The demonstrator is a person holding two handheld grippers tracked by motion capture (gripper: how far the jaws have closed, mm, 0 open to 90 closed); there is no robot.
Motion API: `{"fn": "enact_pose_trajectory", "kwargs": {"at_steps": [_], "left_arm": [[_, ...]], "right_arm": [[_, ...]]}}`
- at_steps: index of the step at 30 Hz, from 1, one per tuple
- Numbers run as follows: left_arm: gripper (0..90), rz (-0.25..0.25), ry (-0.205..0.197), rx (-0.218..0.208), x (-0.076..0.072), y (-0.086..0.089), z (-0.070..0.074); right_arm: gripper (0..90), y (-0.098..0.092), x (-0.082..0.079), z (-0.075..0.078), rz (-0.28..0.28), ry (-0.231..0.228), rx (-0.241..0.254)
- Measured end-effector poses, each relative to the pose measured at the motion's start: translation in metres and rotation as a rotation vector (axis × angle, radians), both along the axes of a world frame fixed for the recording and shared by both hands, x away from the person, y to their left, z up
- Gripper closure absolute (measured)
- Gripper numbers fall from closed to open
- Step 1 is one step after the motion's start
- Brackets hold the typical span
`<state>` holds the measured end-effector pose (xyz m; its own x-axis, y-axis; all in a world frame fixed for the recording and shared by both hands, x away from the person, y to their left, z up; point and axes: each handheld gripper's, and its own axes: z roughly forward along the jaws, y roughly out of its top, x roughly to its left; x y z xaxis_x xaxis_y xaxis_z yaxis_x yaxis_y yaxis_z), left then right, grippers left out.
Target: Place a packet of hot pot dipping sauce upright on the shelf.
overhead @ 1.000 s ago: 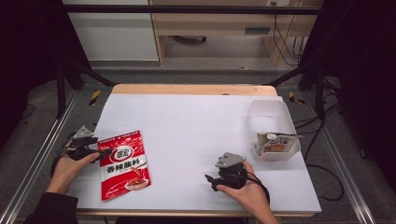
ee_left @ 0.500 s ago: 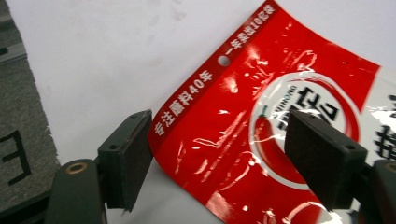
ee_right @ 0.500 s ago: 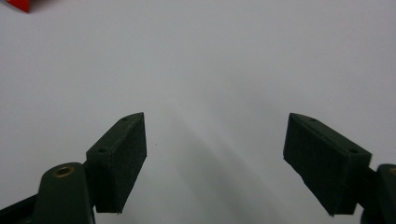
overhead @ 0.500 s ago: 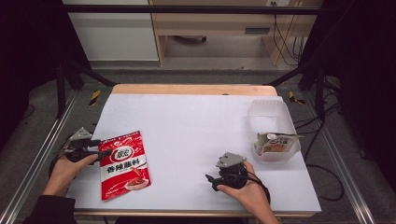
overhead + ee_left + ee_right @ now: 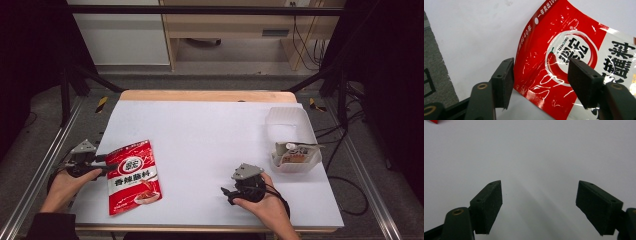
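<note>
A red and white sauce pouch point(image 5: 132, 175) with Chinese print lies flat on the white table near its front left. My left gripper point(image 5: 104, 164) reaches in from the left at the pouch's upper left edge. In the left gripper view the pouch point(image 5: 564, 50) has its red top corner between the two jaws of my left gripper point(image 5: 540, 82). Those jaws have just been closing, and a gap still shows at each pad. My right gripper point(image 5: 226, 192) rests low at the front centre, pointing left. In its own view, my right gripper point(image 5: 539, 202) stands open over bare white table.
A clear plastic container point(image 5: 287, 122) stands at the table's right edge, with a white and orange packet point(image 5: 295, 154) in its near end. Metal frame rails point(image 5: 45, 170) run along both sides. A wooden strip point(image 5: 205, 95) borders the far edge.
The left hand has shifted slightly at the pouch's left edge and its jaws have narrowed around that edge. The right hand and the pouch have stayed put.
</note>
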<state>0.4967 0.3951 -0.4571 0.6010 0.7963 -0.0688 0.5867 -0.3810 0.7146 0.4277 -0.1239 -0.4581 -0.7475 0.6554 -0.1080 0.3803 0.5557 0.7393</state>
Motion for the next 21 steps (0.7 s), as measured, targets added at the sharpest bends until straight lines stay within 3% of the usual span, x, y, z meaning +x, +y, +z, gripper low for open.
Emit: {"fn": "enact_pose_trajectory", "kwargs": {"at_steps": [10, 13, 17, 21], "left_arm": [[63.3, 0.028, -0.030, -0.017, 0.003, 0.006, 0.002], [69.3, 0.037, -0.029, -0.013, 0.006, 0.006, 0.001], [77.8, 0.045, -0.031, 0.023, 0.010, 0.003, 0.001], [86.2, 0.072, -0.040, 0.017, 0.012, 0.002, 0.001]], "right_arm": [[21.2, 0.002, 0.001, -0.002, 0.006, 0.007, -0.001], [21.2, 0.003, 0.000, -0.002, 0.008, 0.013, -0.001], [21.2, 0.003, 0.001, -0.002, 0.011, 0.011, -0.009], [21.2, 0.004, 0.001, -0.002, 0.010, 0.008, -0.003]]}}
